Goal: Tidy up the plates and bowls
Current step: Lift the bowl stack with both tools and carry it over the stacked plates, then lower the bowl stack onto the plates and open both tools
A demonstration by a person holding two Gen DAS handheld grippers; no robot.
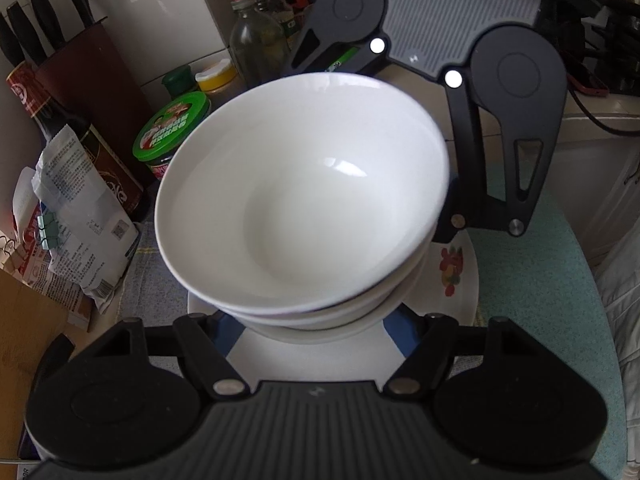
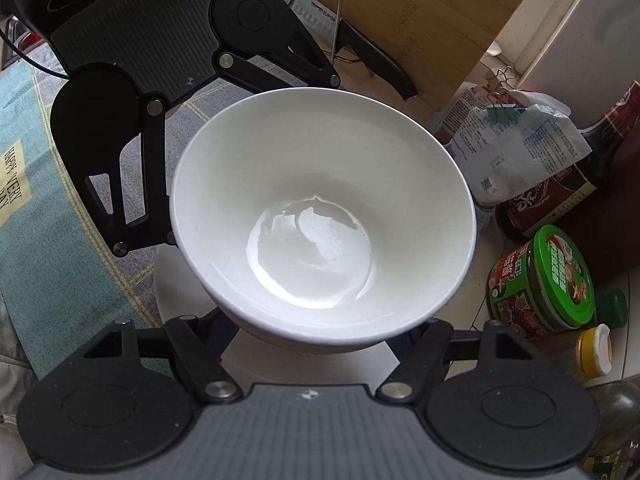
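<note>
A stack of white bowls [image 1: 304, 184] fills the left wrist view, tilted and held off the counter between my two grippers. My left gripper [image 1: 312, 344] reaches in under its near side, with the fingertips hidden by the bowls. The fingers [image 1: 468, 152] of the other gripper come in from the far side. In the right wrist view the top bowl [image 2: 320, 208] hangs just ahead of my right gripper [image 2: 316, 350], whose tips are also hidden. Under the stack lies a white plate [image 1: 456, 276] with a fruit print.
Left of the bowls stand a knife block [image 1: 80, 68], a dark sauce bottle [image 1: 100, 160], a green-lidded jar [image 1: 176, 128], a clipped paper packet [image 1: 76, 220] and an oil bottle [image 1: 256, 40]. A cutting board [image 2: 420, 12] and a cleaver [image 2: 360, 48] lean behind. A teal mat [image 2: 40, 208] covers the counter.
</note>
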